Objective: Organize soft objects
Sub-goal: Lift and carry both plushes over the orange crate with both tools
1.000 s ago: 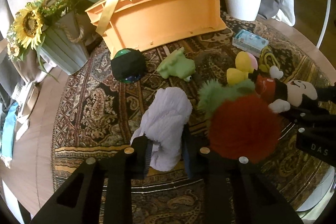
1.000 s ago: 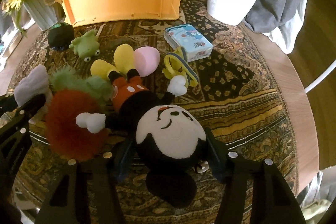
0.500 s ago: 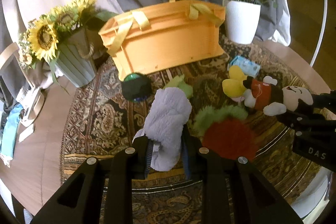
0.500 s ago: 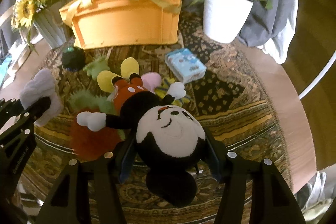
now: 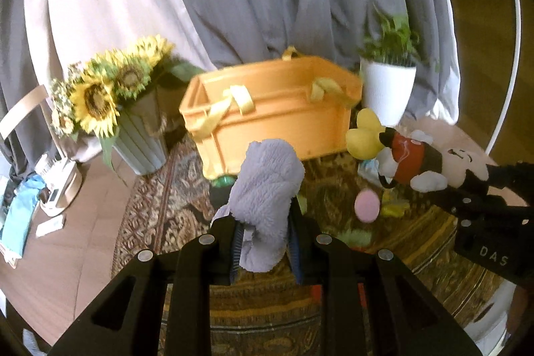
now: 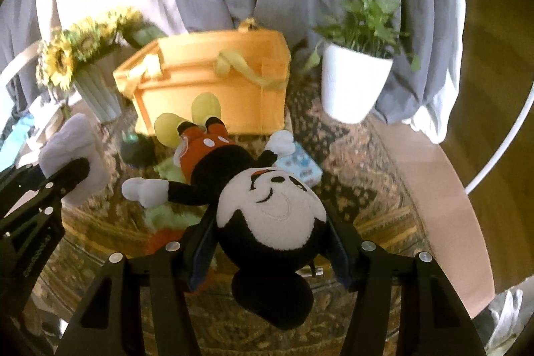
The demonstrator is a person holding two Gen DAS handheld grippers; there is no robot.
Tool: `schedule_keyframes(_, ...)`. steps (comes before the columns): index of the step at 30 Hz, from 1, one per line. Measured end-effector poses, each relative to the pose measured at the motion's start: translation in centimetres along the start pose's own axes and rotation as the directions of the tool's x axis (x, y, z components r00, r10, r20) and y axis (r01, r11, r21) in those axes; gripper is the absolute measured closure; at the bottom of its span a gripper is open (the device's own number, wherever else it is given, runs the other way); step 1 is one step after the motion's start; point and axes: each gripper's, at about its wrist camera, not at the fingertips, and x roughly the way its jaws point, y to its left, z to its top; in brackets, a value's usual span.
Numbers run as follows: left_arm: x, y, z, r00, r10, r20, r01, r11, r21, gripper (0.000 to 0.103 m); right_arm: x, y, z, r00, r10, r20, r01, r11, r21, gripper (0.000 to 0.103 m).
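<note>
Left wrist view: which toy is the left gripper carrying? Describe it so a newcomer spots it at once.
Find the orange bin with yellow straps, mid-table. In front of it, raised between the left gripper jaws, is the lavender plush. Unlike the Mickey doll at right, it is one pale, fuzzy, faceless lump.

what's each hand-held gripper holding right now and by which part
The left hand-held gripper clamps the grey plush toy at its lower end. The right hand-held gripper clamps the mouse doll by its head.
</note>
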Motion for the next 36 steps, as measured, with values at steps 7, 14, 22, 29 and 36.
schedule_keyframes(7,-1.1,0.6,2.4,0.998,0.01,0.066,-0.007,0.999,-0.04,0.078,-1.5,0.0,2.4,0.995,0.025,0.093,-0.025,1.0,0.001,0.043)
schedule_keyframes(14,-1.3,1.4,4.9,0.992,0.024,0.125,-0.016,0.997,-0.07,0.078,-2.1,0.4,5.0,0.983,0.063,0.173,-0.062,0.998,-0.014,0.043)
schedule_keyframes(22,-1.0,1.9,7.4,0.981,0.055,0.187,-0.039,0.996,-0.083,0.078,-2.0,0.6,7.8,0.966,0.097,0.239,-0.091,0.995,-0.034,0.043)
schedule_keyframes(29,0.8,2.4,9.9,0.974,0.07,0.216,-0.051,0.995,-0.09,0.078,-0.7,0.6,10.7,0.955,0.129,0.265,-0.121,0.992,-0.047,0.043)
schedule_keyframes(36,3.7,3.2,12.6,0.975,0.066,0.213,-0.043,0.993,-0.108,0.078,1.7,0.7,14.1,0.947,0.157,0.279,-0.148,0.988,-0.052,0.043)
